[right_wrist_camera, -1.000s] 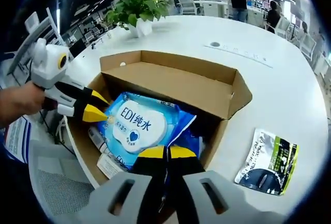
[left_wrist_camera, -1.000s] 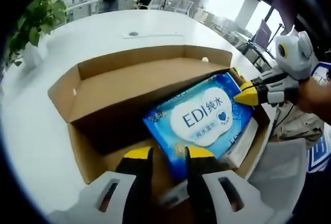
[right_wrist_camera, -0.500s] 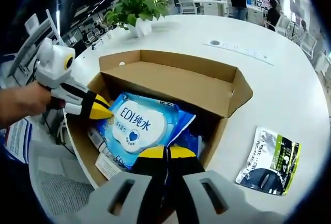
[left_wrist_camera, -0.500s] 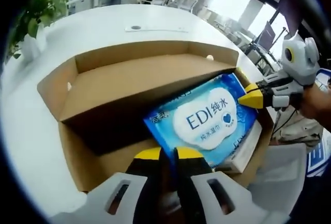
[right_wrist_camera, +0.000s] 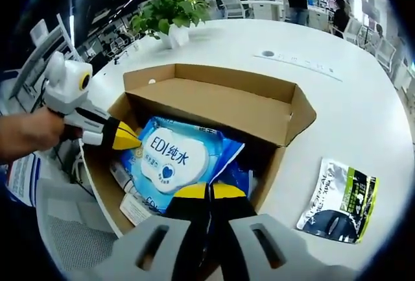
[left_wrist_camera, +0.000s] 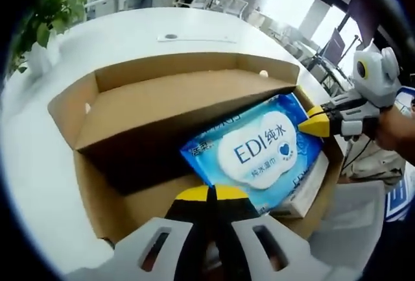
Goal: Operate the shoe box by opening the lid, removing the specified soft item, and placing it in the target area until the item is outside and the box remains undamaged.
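Observation:
An open cardboard shoe box (left_wrist_camera: 155, 102) (right_wrist_camera: 214, 106) lies on a white table, its lid flap folded inward. Inside lies a blue wet-wipes pack (left_wrist_camera: 259, 148) (right_wrist_camera: 172, 158) with a white "EDI" label, tilted up over a white item (left_wrist_camera: 301, 193). At the pack's near edge in the left gripper view, my left gripper (left_wrist_camera: 211, 194) is shut on it; the same gripper (right_wrist_camera: 124, 141) pinches the pack's left corner in the right gripper view. My right gripper (right_wrist_camera: 209, 191) is shut on the pack's opposite edge and meets its right corner (left_wrist_camera: 316, 124) in the left gripper view.
A silver, black and green pouch (right_wrist_camera: 337, 200) lies on the table (right_wrist_camera: 350, 119) right of the box. A potted plant (right_wrist_camera: 170, 12) (left_wrist_camera: 48, 15) stands at the far side. A grey chair (right_wrist_camera: 65, 229) is by the table edge. People stand far behind.
My left gripper's jaws, open a second ago, have closed onto the pack's near edge. The right gripper keeps its hold; the pack has hardly shifted.

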`<state>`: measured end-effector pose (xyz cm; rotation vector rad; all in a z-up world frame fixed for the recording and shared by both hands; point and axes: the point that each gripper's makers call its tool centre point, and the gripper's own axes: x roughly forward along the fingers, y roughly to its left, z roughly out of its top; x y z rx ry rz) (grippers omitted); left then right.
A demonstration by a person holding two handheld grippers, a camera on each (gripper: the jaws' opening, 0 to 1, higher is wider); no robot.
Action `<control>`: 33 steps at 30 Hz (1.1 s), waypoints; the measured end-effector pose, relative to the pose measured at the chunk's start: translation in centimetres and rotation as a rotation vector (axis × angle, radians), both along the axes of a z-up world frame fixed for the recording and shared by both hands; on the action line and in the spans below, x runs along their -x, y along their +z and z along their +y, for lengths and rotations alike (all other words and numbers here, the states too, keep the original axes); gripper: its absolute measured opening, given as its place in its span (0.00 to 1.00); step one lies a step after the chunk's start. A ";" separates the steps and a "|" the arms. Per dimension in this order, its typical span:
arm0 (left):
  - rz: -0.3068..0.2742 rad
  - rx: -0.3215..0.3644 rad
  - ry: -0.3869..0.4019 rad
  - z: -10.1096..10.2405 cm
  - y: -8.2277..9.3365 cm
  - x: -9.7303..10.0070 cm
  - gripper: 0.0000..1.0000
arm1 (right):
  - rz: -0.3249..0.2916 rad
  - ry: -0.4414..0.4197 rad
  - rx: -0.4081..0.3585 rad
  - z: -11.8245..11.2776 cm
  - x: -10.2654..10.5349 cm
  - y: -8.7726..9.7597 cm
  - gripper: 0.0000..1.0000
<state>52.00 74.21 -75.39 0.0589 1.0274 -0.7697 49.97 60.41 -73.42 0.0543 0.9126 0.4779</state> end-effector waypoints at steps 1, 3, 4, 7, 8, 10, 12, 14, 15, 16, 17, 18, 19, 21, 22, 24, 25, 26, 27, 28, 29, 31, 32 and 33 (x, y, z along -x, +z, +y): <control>-0.002 0.006 0.002 0.0 0.2 0.0 0.00 | 0.002 -0.003 -0.005 0.0 0.0 0.0 0.00; -0.004 0.014 0.004 0.1 0.5 0.0 0.00 | 0.002 -0.004 -0.008 0.0 0.1 0.1 0.00; -0.006 0.018 0.005 0.1 0.7 0.1 0.00 | 0.001 -0.004 -0.008 0.1 0.1 0.2 0.00; -0.014 0.017 -0.001 0.2 1.0 0.3 0.00 | -0.002 -0.005 -0.012 0.2 0.2 0.4 0.00; -0.016 0.021 0.003 0.3 1.2 0.3 0.00 | -0.002 -0.005 -0.012 0.3 0.2 0.5 0.00; -0.013 0.026 0.006 0.4 1.4 0.4 0.00 | -0.009 -0.006 -0.014 0.3 0.2 0.9 0.00; -0.014 0.033 0.009 0.5 1.7 0.4 0.00 | -0.013 -0.011 -0.022 0.4 0.1 1.3 0.00; -0.019 0.040 0.015 0.5 2.2 0.4 0.00 | -0.016 -0.012 -0.027 0.5 0.0 1.6 0.00; -0.027 0.041 0.016 0.6 2.6 0.4 0.00 | -0.021 -0.010 -0.028 0.6 0.0 1.9 0.00; -0.027 0.044 0.018 0.7 2.8 0.4 0.00 | -0.025 -0.011 -0.030 0.6 -0.1 2.1 0.00; -0.029 0.048 0.018 0.7 3.2 0.4 0.00 | -0.029 -0.011 -0.029 0.7 -0.1 2.3 0.00; -0.033 0.049 0.019 0.8 3.3 0.3 0.00 | -0.033 -0.010 -0.031 0.7 -0.1 2.5 0.00; -0.033 0.053 0.021 0.9 3.6 0.2 0.00 | -0.035 -0.011 -0.034 0.8 -0.1 2.7 0.00; -0.044 0.059 0.022 0.9 4.3 0.2 0.00 | -0.041 -0.010 -0.035 0.8 -0.1 3.0 0.00; -0.051 0.064 0.022 1.0 4.8 0.1 0.00 | -0.043 -0.011 -0.037 0.8 0.0 3.1 0.00; -0.062 0.067 0.019 0.9 5.4 0.1 0.00 | -0.050 -0.013 -0.037 0.8 0.0 3.4 0.00; -0.063 0.070 0.015 0.8 5.6 0.2 0.00 | -0.051 -0.015 -0.037 0.8 0.0 3.5 0.00; -0.065 0.069 0.013 0.8 5.7 0.2 0.00 | -0.055 -0.016 -0.037 0.7 0.0 3.7 0.00; -0.070 0.070 0.014 0.8 5.9 0.2 0.00 | -0.056 -0.018 -0.039 0.7 0.0 3.9 0.00; -0.071 0.073 0.014 0.8 6.2 0.2 0.00 | -0.060 -0.020 -0.039 0.7 0.1 4.1 0.00; -0.073 0.074 0.015 0.8 6.3 0.2 0.00 | -0.063 -0.020 -0.038 0.7 0.1 4.3 0.00; -0.079 0.079 0.012 0.7 6.8 0.2 0.00 | -0.069 -0.024 -0.039 0.6 0.1 4.7 0.00; -0.084 0.079 0.011 0.7 7.0 0.2 0.00 | -0.074 -0.024 -0.039 0.6 0.1 4.9 0.00; -0.088 0.081 0.010 0.7 7.2 0.2 0.00 | -0.079 -0.026 -0.040 0.6 0.1 5.2 0.00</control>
